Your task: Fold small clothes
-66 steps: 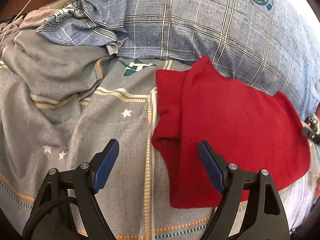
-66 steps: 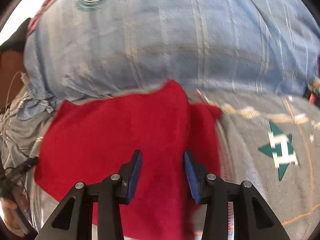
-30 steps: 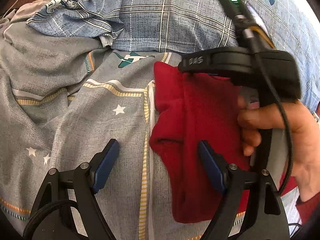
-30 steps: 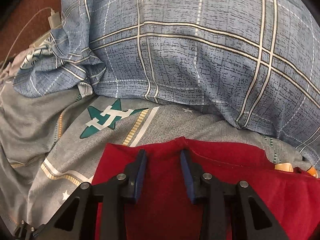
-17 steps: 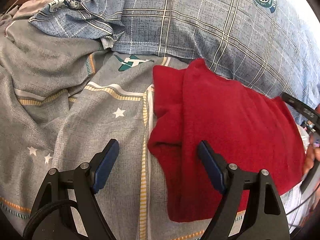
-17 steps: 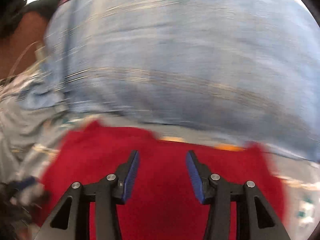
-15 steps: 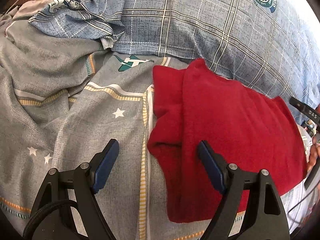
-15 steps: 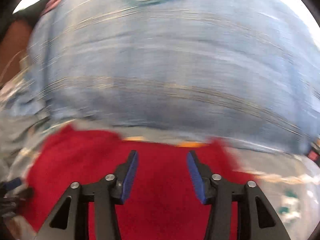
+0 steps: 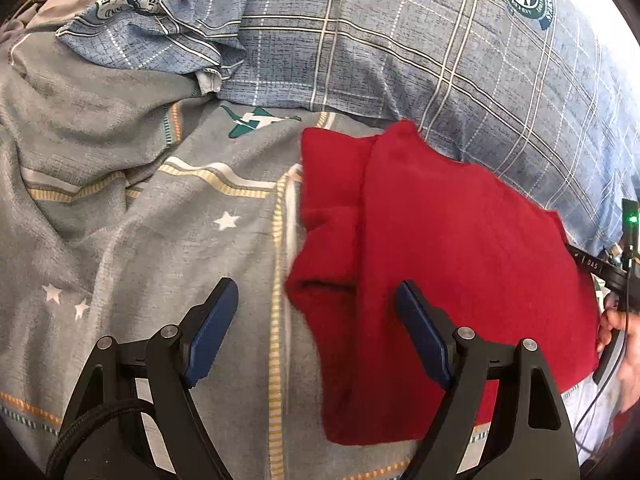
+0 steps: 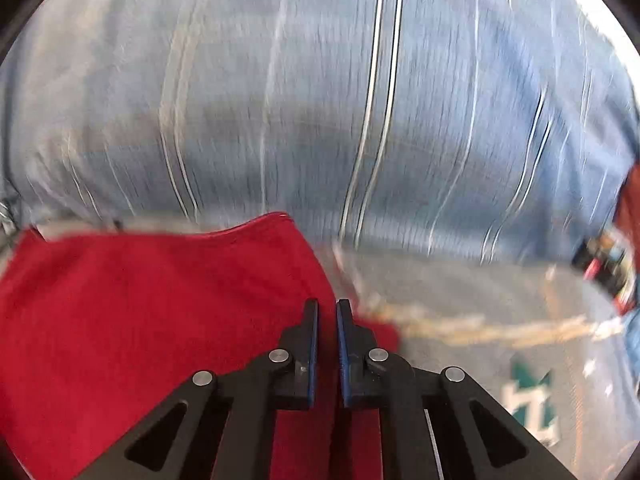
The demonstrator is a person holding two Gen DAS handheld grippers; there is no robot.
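The red cloth (image 9: 440, 248) lies on the grey bedsheet (image 9: 140, 240) by the blue pillow (image 9: 400, 40). The right gripper (image 10: 327, 320) has just snapped together, seemingly on nothing, at the cloth's right edge. The left gripper (image 9: 316, 320) hangs spread wide. Best to grab the corner firmly and fold slowly.

This is a bedroom in a home, seen from just above a bed (image 9: 120, 208). The bed is made up with a grey sheet printed with white stars, yellow-and-white stripes and a green star emblem. Against it lies a large pillow (image 9: 400, 40) in blue plaid fabric with a round green crest, and a second, crumpled piece of the same blue bedding (image 9: 160, 20) sits at the upper left. A small red garment (image 9: 440, 260) is spread on the sheet. Behind the bedding, a strip of brown wood and a white cable show
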